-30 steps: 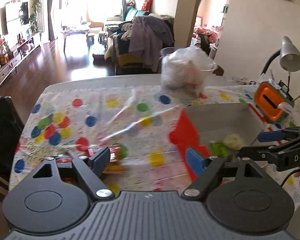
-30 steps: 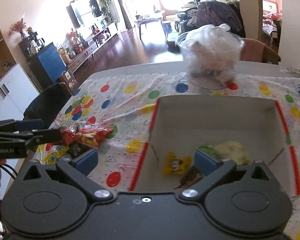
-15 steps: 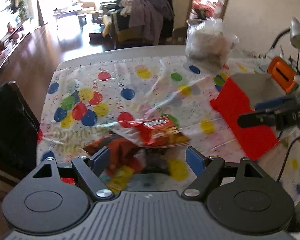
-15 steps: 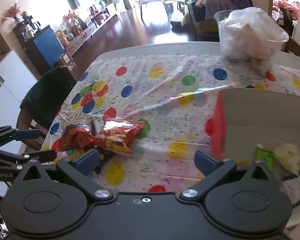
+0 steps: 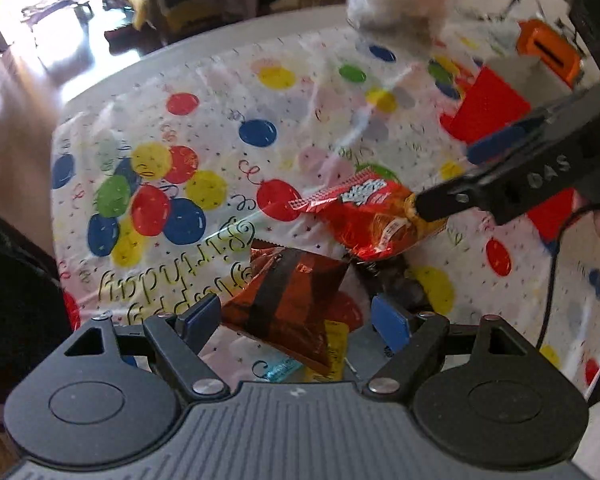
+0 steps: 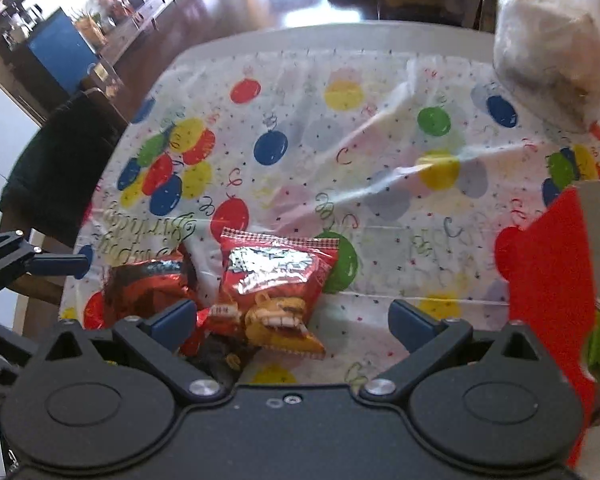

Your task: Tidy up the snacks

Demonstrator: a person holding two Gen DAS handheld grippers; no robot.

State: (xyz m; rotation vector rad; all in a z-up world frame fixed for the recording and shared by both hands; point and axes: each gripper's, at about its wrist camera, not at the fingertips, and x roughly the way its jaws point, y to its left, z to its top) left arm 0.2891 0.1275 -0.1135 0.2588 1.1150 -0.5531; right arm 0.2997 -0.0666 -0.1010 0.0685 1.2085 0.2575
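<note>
Nearest, the left gripper (image 5: 296,318) hangs spread wide around the dark red foil packet (image 5: 288,300); just beyond, the right gripper (image 6: 292,320), also released, straddles the red snack bag (image 6: 272,280) on the tablecloth (image 6: 380,168). Both look light, crinkly and slippery, so I'd pinch a crimped end seam. The red box (image 6: 548,264) waits far right.

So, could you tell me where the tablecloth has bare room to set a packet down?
The widest bare stretch of tablecloth lies between the red snack packets and the far plastic bag, left of the red-sided box. It is crowded at the near edge, where the packets pile up under both open grippers.
</note>
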